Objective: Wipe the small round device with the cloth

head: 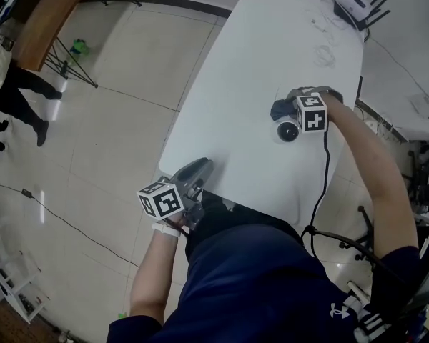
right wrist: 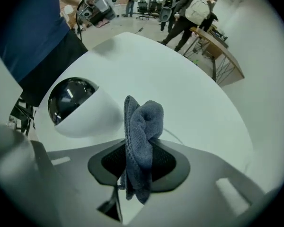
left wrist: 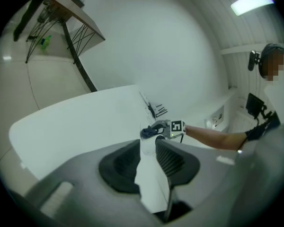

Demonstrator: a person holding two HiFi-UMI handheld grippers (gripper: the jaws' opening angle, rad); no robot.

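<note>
— So how far has the wiping got?

— Hardly started, I'd say. The cloth (right wrist: 141, 136) is already in my grip and right up by the thing it has to clean, so the fetching looks done. The small round device (right wrist: 75, 103) sits in the near half of the desk (head: 257, 41), closer to its right edge than its left. My cloth hangs just beside the white shell, but I cannot tell whether the two touch. The rubbing itself is what's left, dark dome included.

— And your jaws?

— My right gripper (head: 294, 107) has its jaws nearly together, pinching the bunched cloth between the pads. One fold stands up past the tips and a tail droops below them. My left gripper (head: 202, 167) is well apart from all that, over the near left corner of the desk. Its jaws stand a little apart, with only bare desk showing through the gap, so they hold nothing.
</note>
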